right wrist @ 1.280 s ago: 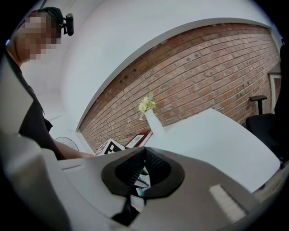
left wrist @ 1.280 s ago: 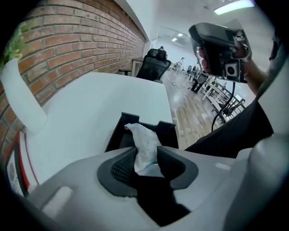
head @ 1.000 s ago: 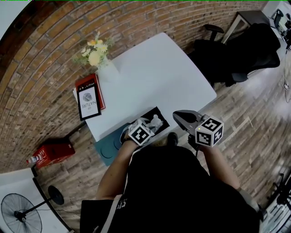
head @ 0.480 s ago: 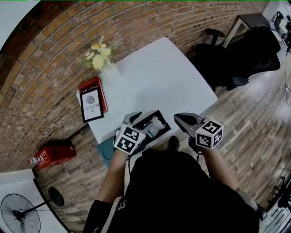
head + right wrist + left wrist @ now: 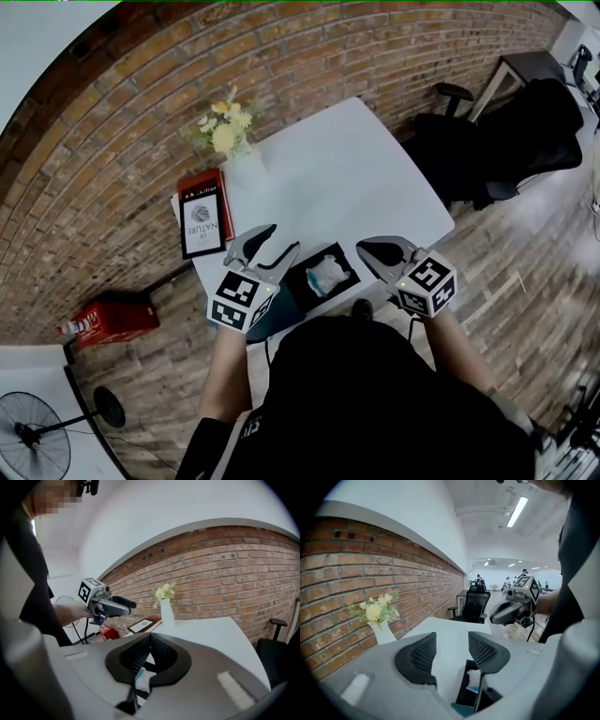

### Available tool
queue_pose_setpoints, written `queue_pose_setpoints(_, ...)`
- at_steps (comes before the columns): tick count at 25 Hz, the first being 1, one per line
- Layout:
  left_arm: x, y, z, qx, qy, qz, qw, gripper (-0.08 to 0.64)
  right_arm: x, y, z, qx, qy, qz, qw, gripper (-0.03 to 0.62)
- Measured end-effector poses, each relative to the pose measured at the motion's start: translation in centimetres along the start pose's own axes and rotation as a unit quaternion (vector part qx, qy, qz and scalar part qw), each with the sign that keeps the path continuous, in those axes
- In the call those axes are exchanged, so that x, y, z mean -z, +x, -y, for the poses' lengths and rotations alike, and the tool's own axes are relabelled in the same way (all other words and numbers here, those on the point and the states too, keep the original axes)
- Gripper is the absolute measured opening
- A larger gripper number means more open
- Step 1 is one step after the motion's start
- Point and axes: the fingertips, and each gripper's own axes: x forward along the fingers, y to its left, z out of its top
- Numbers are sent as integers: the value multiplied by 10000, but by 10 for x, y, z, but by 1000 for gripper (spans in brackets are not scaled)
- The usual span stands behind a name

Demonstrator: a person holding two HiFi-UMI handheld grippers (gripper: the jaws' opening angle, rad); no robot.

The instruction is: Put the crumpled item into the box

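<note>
Right gripper's (image 5: 150, 636) touching jaws are half hiding the crumpled item (image 5: 143, 681) in the box (image 5: 300, 279) at 6 o'clock. Left gripper's (image 5: 451, 639) empty, parted jaws have just been closing.

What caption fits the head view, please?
Crumpled item in the black box on the white table; left hand-held gripper, empty, jaws open but just narrowed, and shut right hand-held gripper flank it.
</note>
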Motion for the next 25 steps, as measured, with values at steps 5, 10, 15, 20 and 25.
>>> queue_pose_setpoints(5,-29,-20,-11,-163,84,391,9991,210,-34,0,-2,-194,-293,219,9991,0)
queue_pose_setpoints(10,-54,-44,-25,-443,6,868,9952,163,-66,-12,16,111,-392,570,9975,0)
queue_pose_setpoints(15,-70,-65,-37,-741,-178,1285,9888,127,-94,-20,11,171,-646,965,9931,0)
queue_pose_setpoints(20,-78,-85,-48,-1097,-371,1627,9799,69,-121,-28,4,403,-1188,1573,9796,-2)
queue_pose_setpoints(25,-73,-86,-48,-1248,-492,1644,9772,32,-109,-18,-8,202,-1005,1599,9818,-2)
